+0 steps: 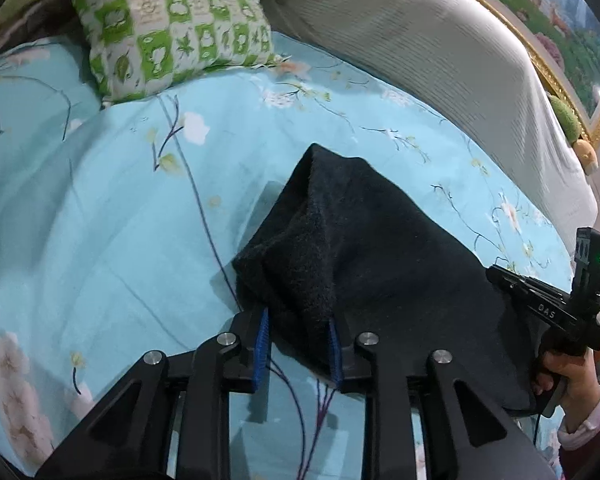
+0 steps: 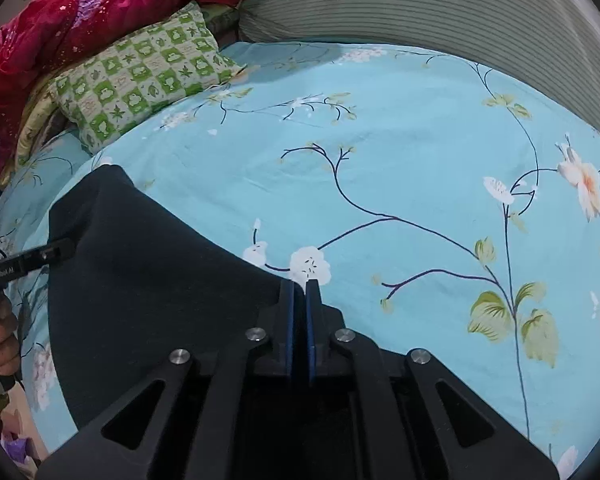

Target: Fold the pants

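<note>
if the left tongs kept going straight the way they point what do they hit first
Probably the black pants: a thick fold already sits between the left tongs and bunches up right ahead of them. Beyond that lies the blue floral bedsheet, then the green checked pillow; depth is hard to judge.

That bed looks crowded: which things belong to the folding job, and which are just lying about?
In the job:
dark pants
left tongs, gripping a bunched edge
right tongs, shut on another edge

Lying about:
green checked pillow
red blanket
grey striped cushion
</note>
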The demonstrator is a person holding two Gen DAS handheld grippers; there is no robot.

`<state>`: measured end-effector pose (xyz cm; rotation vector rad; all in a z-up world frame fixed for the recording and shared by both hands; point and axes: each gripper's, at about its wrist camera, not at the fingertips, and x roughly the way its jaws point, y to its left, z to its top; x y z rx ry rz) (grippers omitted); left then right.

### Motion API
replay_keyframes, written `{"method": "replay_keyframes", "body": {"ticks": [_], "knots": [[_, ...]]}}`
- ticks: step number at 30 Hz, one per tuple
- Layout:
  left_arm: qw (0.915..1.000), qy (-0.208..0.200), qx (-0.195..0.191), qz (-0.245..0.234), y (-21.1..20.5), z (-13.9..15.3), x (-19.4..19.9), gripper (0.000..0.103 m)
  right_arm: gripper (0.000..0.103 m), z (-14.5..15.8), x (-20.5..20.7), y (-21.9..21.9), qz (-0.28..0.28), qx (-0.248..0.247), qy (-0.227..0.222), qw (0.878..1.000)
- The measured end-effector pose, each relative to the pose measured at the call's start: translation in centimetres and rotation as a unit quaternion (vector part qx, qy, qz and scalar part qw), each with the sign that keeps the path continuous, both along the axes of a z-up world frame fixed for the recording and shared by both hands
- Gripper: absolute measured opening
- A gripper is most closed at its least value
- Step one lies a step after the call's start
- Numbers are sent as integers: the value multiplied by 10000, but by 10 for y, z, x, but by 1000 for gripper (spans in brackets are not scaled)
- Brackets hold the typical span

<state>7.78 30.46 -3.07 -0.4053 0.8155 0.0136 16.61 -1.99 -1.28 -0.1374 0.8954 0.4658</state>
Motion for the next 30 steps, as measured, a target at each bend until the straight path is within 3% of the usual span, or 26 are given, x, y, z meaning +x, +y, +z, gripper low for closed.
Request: {"method": "replay_keyframes", "body": {"ticks": [3, 7, 11, 15, 20, 26, 30], "knots": [[9996, 72, 246, 93, -3, 7, -3, 34, 30, 2, 0, -4, -93, 39, 59, 9999], [9977, 19, 581, 339, -7, 27, -21, 43, 33, 20, -14, -23, -367, 427, 116, 9983], [9966, -232, 494, 625, -8, 52, -39, 43, 38, 46, -49, -49, -514, 672, -104, 9964], [9976, -393, 478, 297, -31, 71, -40, 52, 45, 62, -80, -78, -736, 949, -211, 9925], [9971, -396, 546, -347, -79, 81, -31, 56, 48, 68, -118, -113, -1051, 1157, -178, 9875], [9922, -258, 557, -1086, -147, 77, -16, 61, 49, 64, -168, -152, -1486, 1185, -177, 9816], [9843, -158, 576, -1664, -193, 72, -9, 64, 50, 60, -195, -179, -1877, 1281, -141, 9737]]}}
